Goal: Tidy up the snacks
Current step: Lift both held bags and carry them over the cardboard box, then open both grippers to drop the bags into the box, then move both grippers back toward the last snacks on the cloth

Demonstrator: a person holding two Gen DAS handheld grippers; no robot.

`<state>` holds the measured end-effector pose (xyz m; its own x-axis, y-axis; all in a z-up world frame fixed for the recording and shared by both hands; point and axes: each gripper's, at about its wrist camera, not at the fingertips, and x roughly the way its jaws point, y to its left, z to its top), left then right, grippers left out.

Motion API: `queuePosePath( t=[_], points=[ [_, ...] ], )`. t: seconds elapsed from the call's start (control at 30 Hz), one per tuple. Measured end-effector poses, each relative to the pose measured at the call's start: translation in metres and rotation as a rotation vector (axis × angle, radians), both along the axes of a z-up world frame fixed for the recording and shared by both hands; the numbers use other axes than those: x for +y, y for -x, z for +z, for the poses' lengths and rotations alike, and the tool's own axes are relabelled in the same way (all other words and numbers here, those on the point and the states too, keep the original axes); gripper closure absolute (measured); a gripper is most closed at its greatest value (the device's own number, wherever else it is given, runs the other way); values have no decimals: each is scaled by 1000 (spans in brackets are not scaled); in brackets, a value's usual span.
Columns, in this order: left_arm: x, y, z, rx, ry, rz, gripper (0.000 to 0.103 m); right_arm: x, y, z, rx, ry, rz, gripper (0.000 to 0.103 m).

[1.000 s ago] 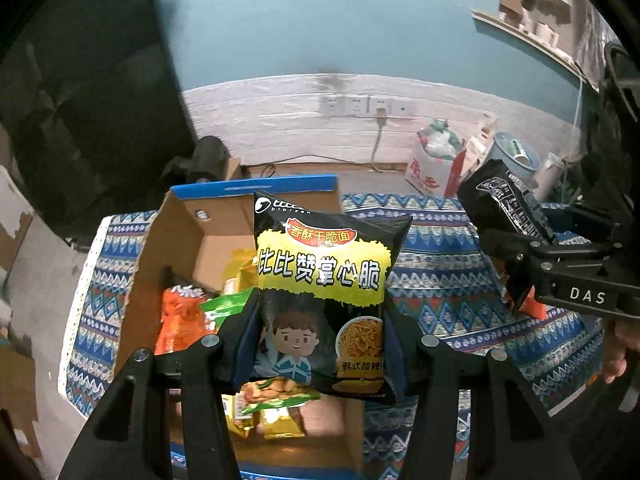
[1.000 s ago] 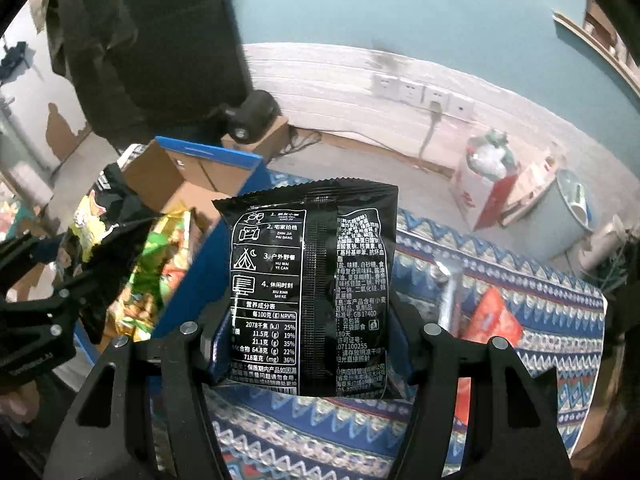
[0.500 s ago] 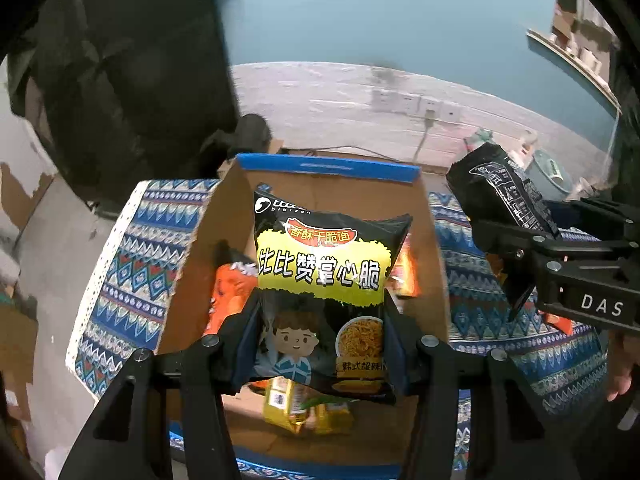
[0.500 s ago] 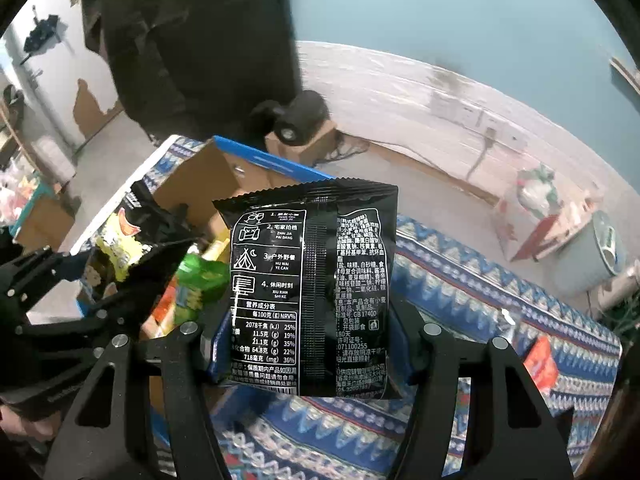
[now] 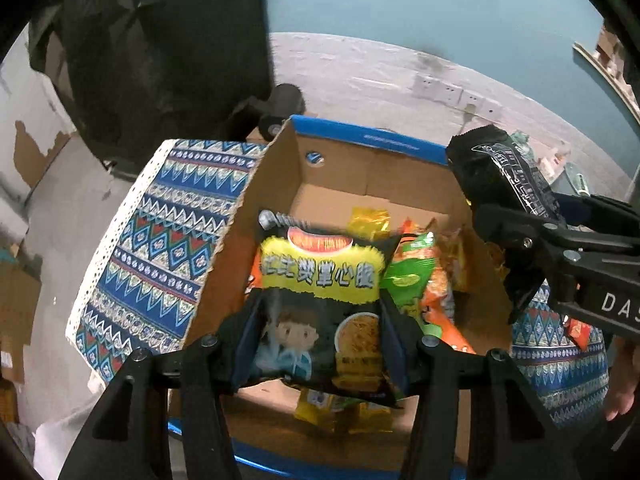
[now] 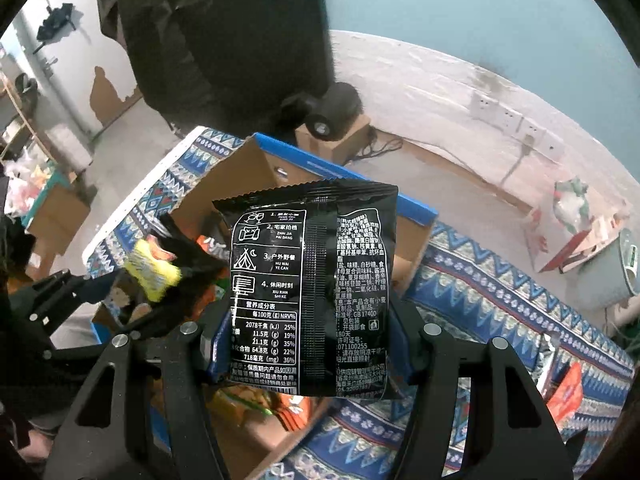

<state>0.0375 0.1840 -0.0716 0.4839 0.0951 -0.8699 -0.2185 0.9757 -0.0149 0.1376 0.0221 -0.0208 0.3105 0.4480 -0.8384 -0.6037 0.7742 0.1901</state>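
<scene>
Two packets in play, both over the open box. Your worktop [image 5: 168,216] carries a blue patterned cloth, and the cardboard box [image 5: 256,208] with blue rim sits on it, flaps up, already holding a loose heap of green, orange and yellow snack packs [image 5: 420,276]. Your left tongs [image 5: 320,344] are clamped part-way open on the yellow-and-black noodle snack bag [image 5: 320,304], front side facing the camera, hanging above the box interior near its left wall. Your right tongs [image 6: 308,340] grip the black snack bag [image 6: 312,292] at about the same width, back label with nutrition table facing the camera, upright, above the box's near right corner. In the left view that black bag sits at the box's right edge. One orange packet [image 6: 566,396] lies on the cloth, well apart to the right of the box.
</scene>
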Motion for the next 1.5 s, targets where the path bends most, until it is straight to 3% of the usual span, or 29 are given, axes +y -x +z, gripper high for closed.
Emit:
queuePosePath(
  t=[0.17,0.53,0.67,0.73,1.0,1.5],
  points=[
    [10,1,0,3,-1,35,35,13,-3,-8,31,0,23,40],
    [13,6,8,-13,4,47,34,27,-7,-14,70,-24,45,39],
    [10,5,12,-23,5,40,34,20,-7,-11,50,-34,39,27],
    [8,4,13,-27,3,35,33,17,-7,-10,46,-30,31,26],
    [-17,-4,13,-17,31,-12,33,-19,-10,-7,50,-23,-37,20],
    [-97,-19,19,-16,24,-181,28,-123,-25,-22,61,37,-214,20]
  ],
)
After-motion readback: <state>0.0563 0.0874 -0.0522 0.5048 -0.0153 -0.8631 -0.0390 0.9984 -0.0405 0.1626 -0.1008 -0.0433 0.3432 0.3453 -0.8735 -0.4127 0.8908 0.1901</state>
